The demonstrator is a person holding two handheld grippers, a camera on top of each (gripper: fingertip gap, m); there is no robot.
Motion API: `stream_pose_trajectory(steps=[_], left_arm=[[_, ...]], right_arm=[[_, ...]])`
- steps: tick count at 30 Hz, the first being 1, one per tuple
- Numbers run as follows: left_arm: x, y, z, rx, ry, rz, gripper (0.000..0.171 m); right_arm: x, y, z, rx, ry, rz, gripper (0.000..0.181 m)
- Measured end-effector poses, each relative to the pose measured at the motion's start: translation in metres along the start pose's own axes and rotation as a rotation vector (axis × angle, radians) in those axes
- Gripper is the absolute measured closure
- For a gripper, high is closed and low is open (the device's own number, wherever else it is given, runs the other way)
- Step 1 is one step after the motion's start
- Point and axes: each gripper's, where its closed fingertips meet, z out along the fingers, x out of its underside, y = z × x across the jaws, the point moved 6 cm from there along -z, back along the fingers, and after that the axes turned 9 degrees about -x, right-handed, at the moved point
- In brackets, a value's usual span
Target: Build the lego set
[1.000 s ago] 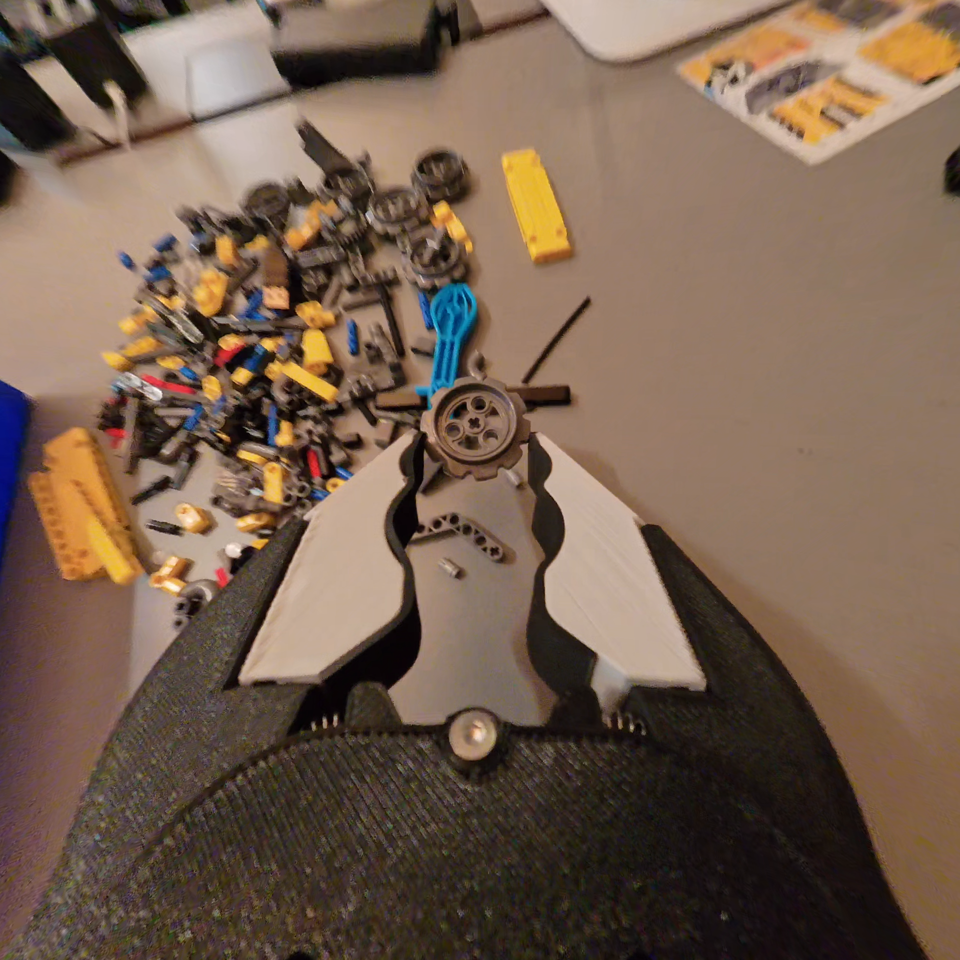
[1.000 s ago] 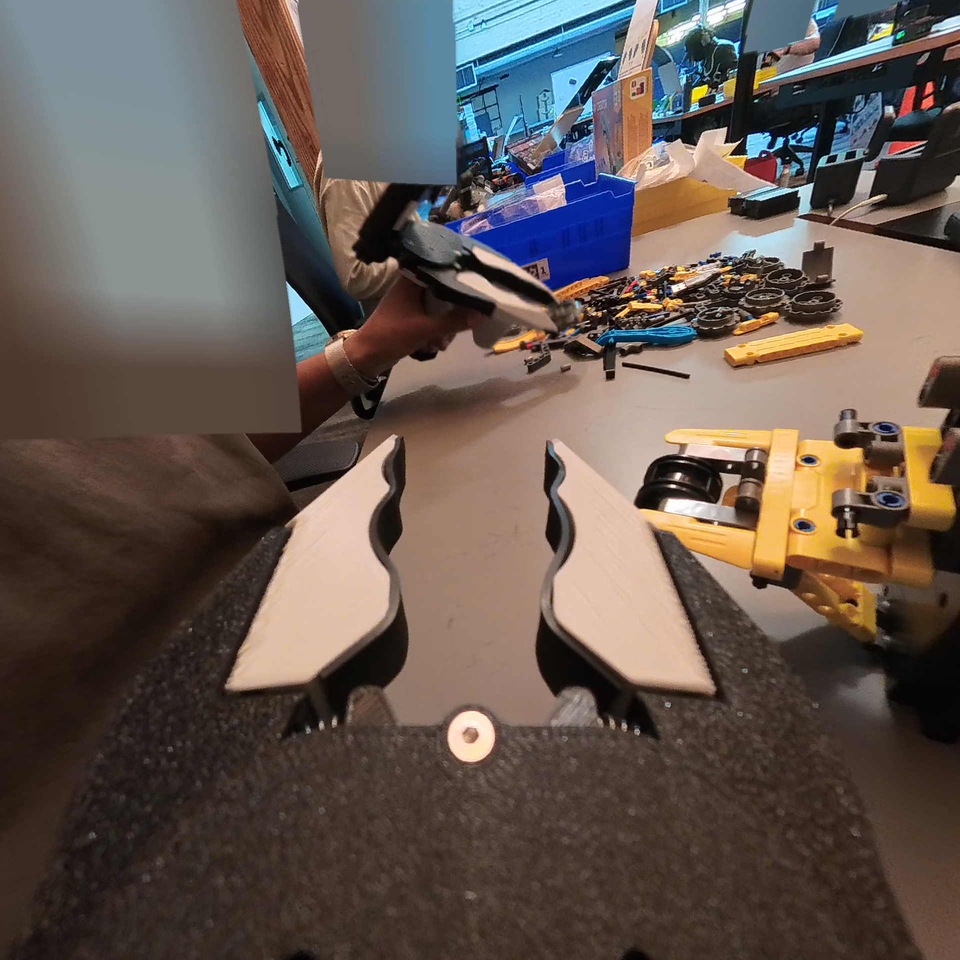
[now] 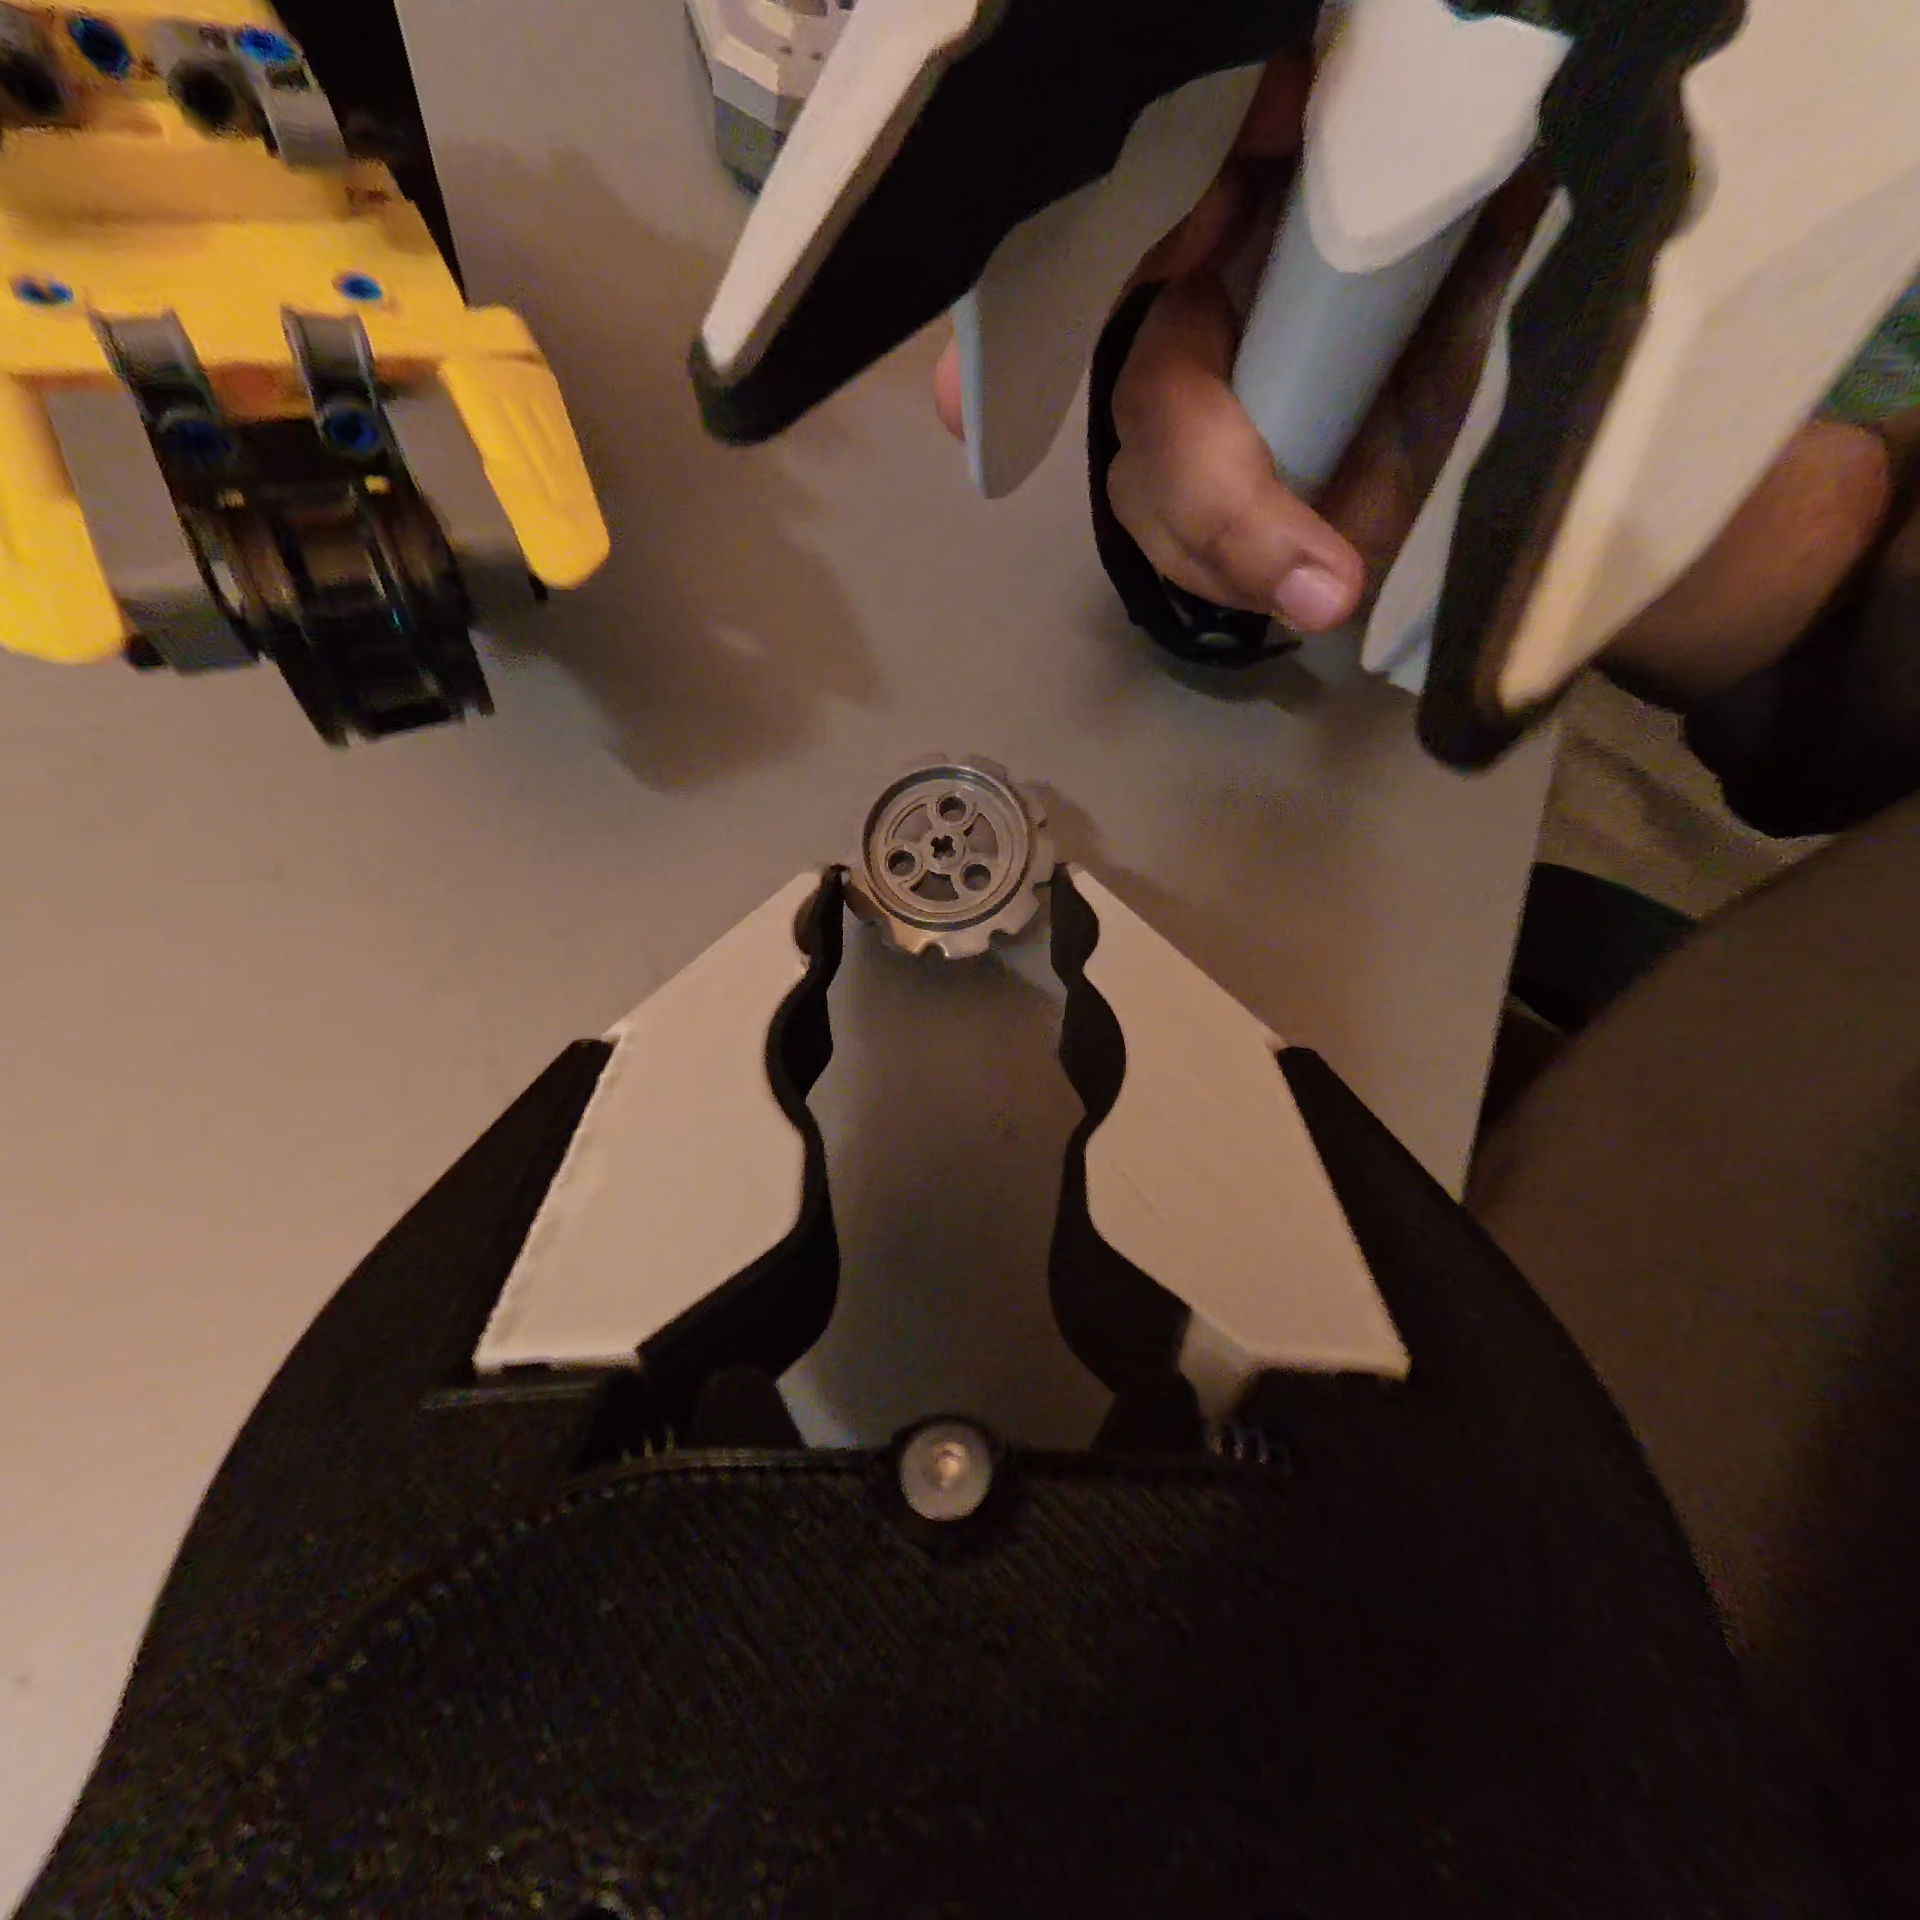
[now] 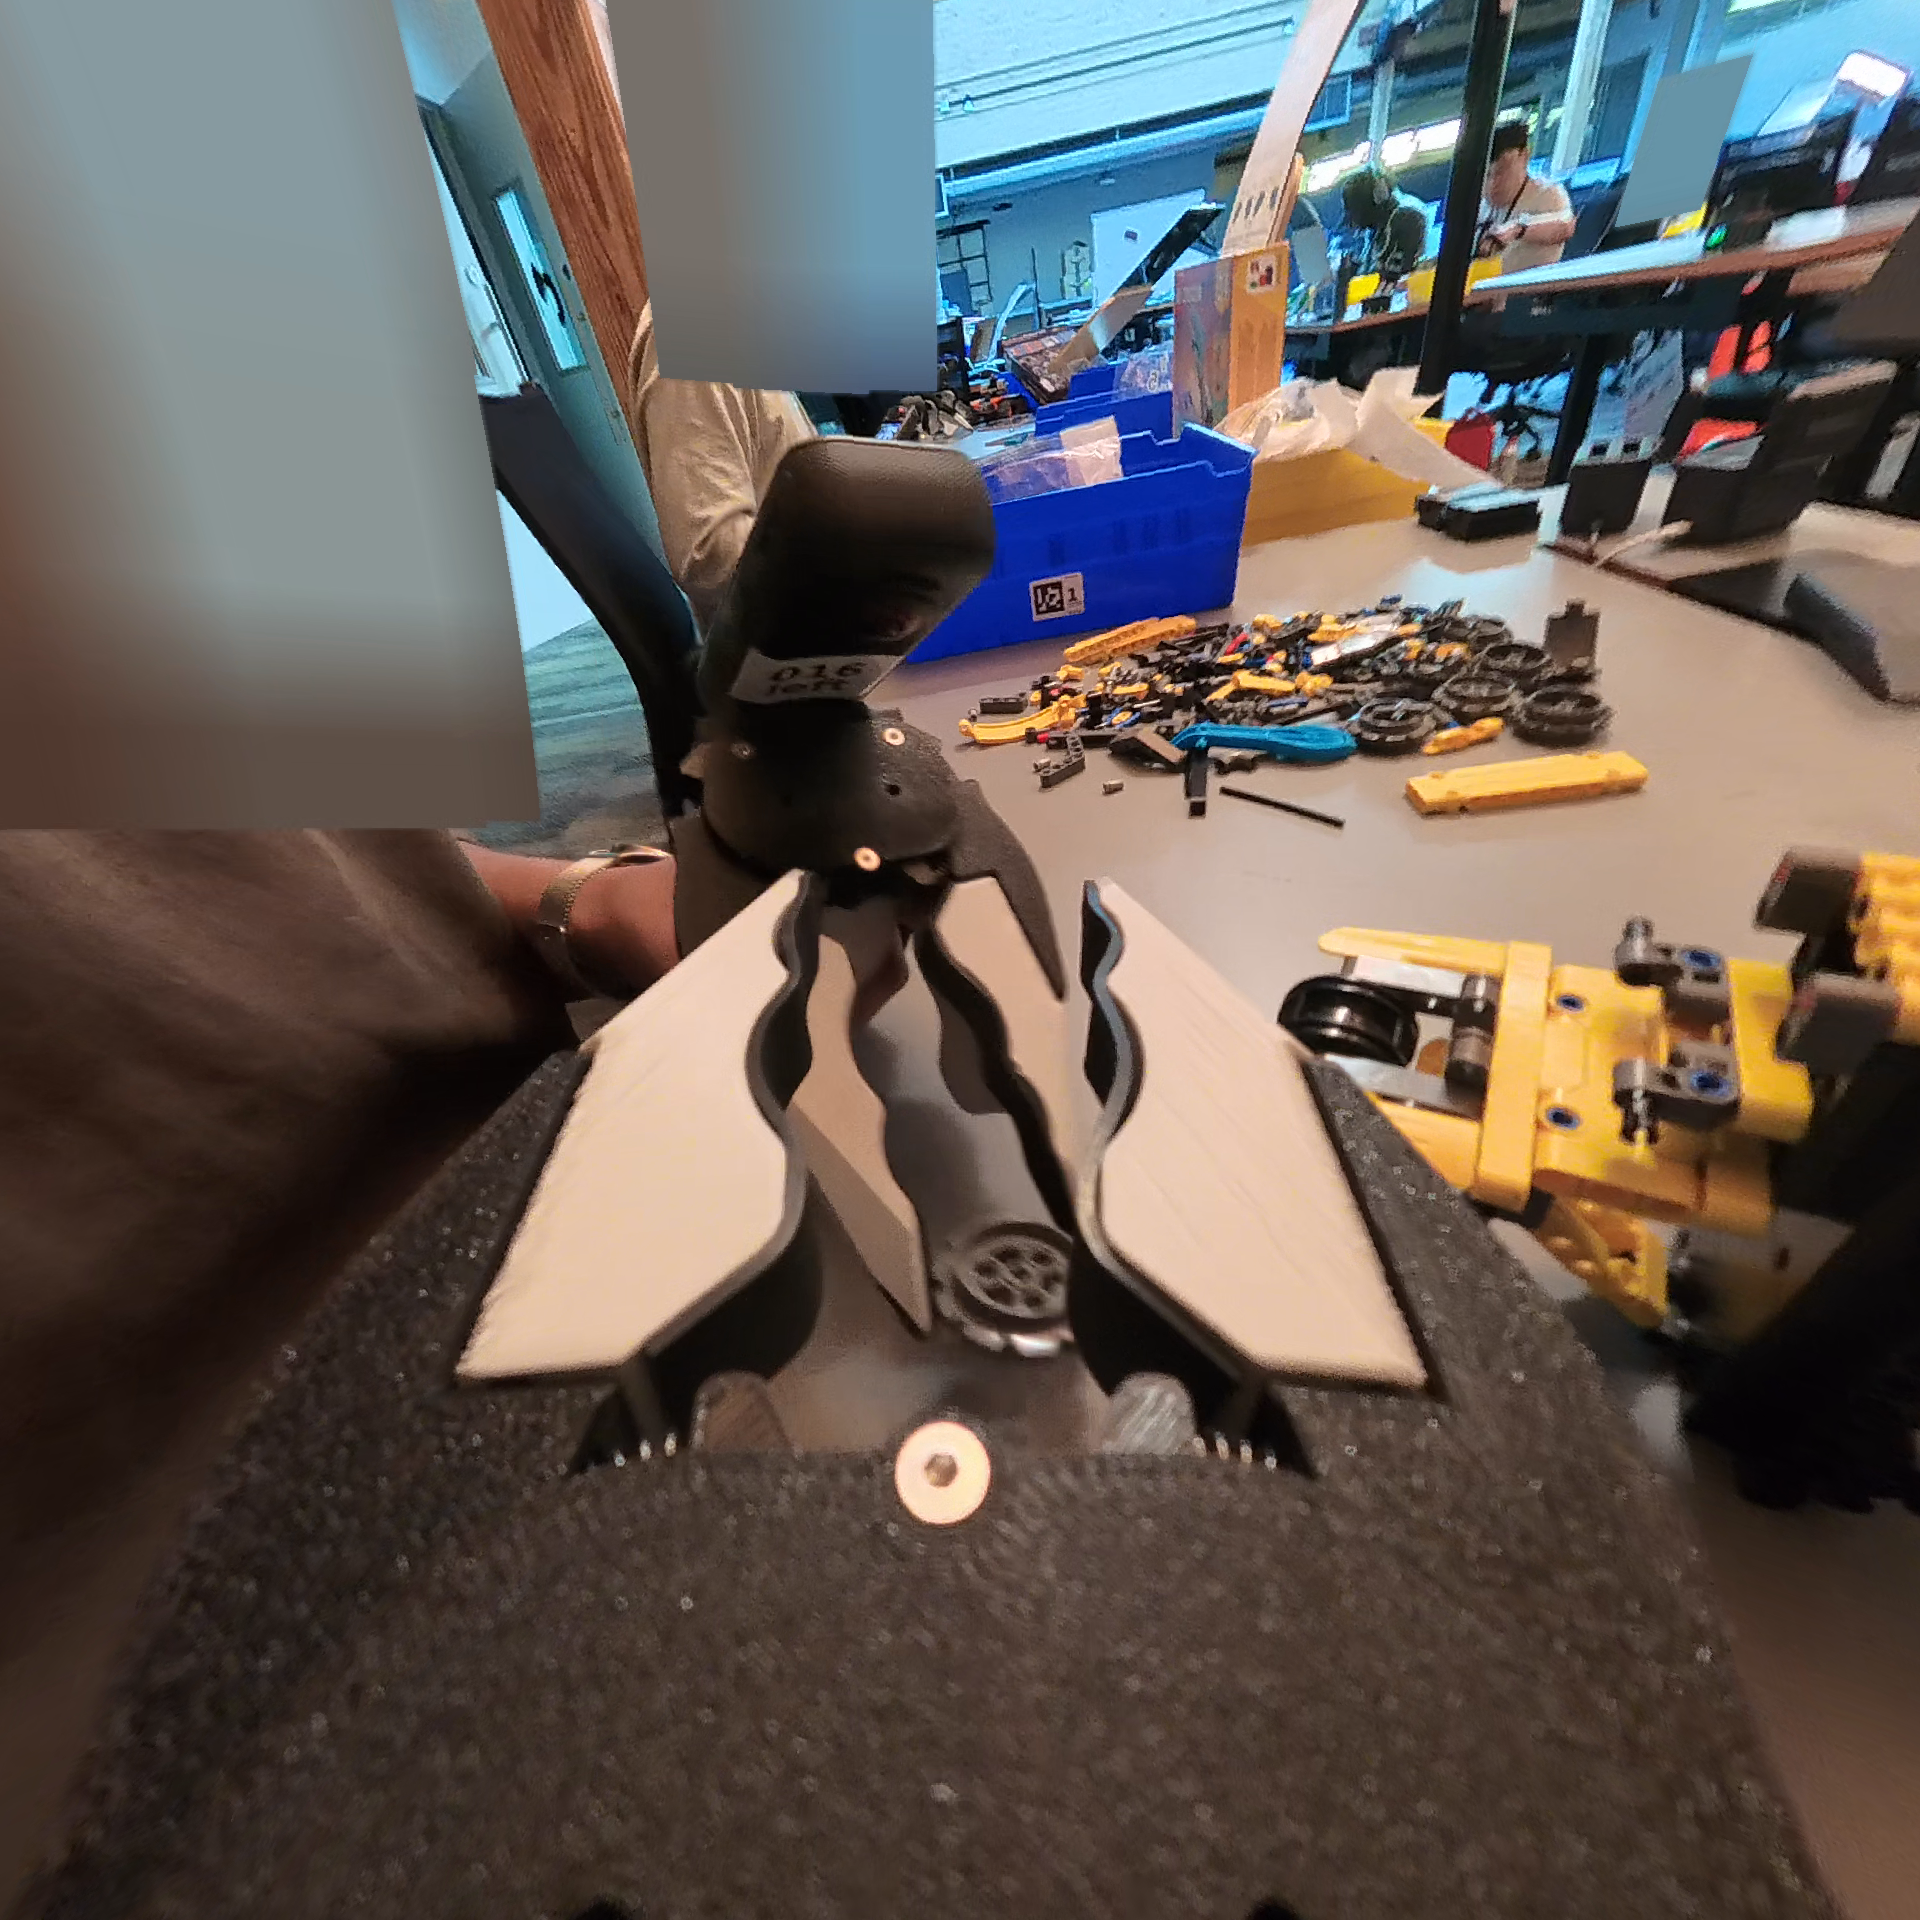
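Left tongs (image 3: 943,883) narrowed onto a grey toothed wheel (image 3: 943,871), the piece pinched at its rim between the two tips and carried face-up over bare grey bench (image 3: 312,987); whether it rests on the surface or hangs just above cannot be told from the left wrist view. Right tongs (image 4: 940,894) stand wide apart and hold nothing. In the right wrist view the left tongs' tips and the toothed wheel sit low in the gap between the right tongs' two fingers, not touching either as far as can be seen. In the left wrist view the right tongs appear at top right, tips pointing down toward the wheel, with a hand (image 3: 1226,488) wrapped around their pale handle. Partly built yellow model (image 3: 239,343) lies just beside on the bench, black wheel and grey pin connectors at its near end; the toothed wheel is apart from it, no contact. Loose parts pile (image 4: 1309,686) of black, yellow and blue pieces sits well away across the bench, with a long yellow beam (image 4: 1525,781) and a blue bin (image 4: 1101,551) beyond. Status, as judged: one wheel is clear of the pile and near the model; it is not mounted on anything.
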Motion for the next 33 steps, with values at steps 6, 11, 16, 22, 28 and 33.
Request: stream_pose_trajectory(steps=[6,11,16,22,28,33], left_arm=[[-0.010,0.005,0.011,-0.057,-0.001,0.011,0.136],[-0.007,0.011,0.012,-0.089,0.003,0.009,0.136],[-0.008,0.013,0.013,-0.113,-0.002,0.014,0.136],[-0.006,0.014,0.016,-0.112,0.030,0.007,0.136],[-0.005,0.015,0.018,-0.122,0.049,0.002,0.136],[-0.004,0.016,0.019,-0.125,0.058,-0.009,0.137]], right_arm=[[-0.002,-0.002,-0.003,0.022,0.003,-0.012,0.131],[-0.002,-0.002,-0.004,0.018,-0.005,0.001,0.131],[0.002,-0.003,-0.001,0.017,0.016,0.006,0.131],[0.002,-0.004,-0.001,0.019,0.018,0.011,0.131],[0.001,-0.003,-0.001,0.020,0.017,0.010,0.131],[0.001,-0.003,-0.002,0.022,0.018,0.007,0.131]])
